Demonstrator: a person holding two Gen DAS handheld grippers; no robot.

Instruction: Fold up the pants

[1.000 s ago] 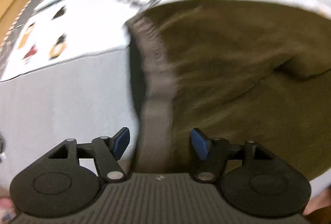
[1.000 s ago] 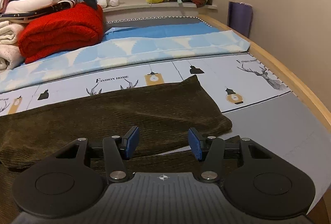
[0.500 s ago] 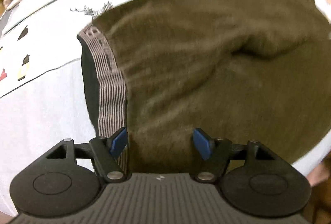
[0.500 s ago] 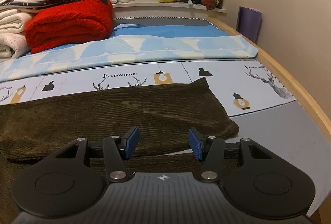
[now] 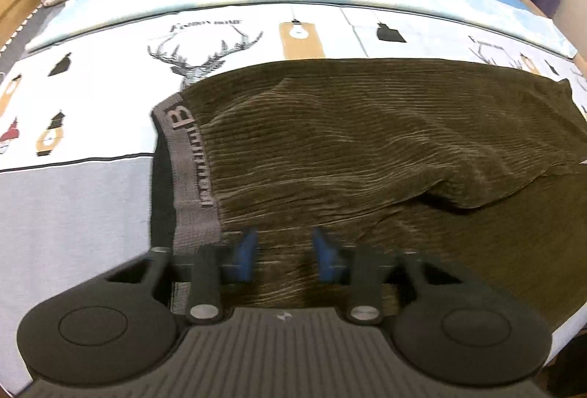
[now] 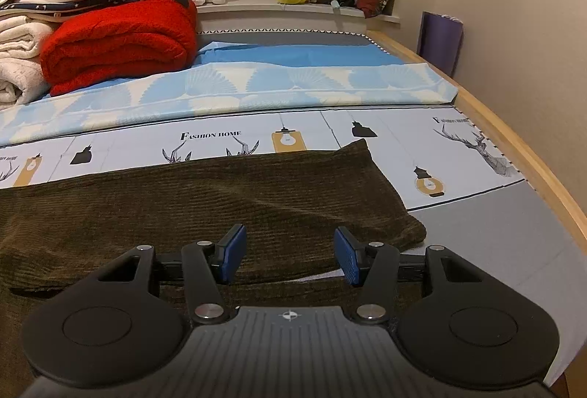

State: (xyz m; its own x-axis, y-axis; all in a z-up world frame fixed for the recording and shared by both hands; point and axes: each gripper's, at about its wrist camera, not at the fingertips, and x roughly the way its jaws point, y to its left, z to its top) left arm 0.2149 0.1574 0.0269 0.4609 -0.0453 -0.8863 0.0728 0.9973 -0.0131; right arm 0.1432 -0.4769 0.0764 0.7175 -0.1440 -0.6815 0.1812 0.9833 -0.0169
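Bed (image 6: 477,214) | pants (image 5: 367,148) lie leg over leg | left gripper (image 5: 282,253), right gripper (image 6: 290,253) both spread, empty | next, probably: pinch waistband (image 5: 190,159) and cuffs, fold across

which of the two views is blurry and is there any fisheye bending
Left wrist view: the left gripper fingers smear with motion blur, the pants fairly sharp, the bed sheet bowing outward. Right wrist view: sharp throughout, the right gripper crisp, the wooden bed edge curving; warm indoor light.
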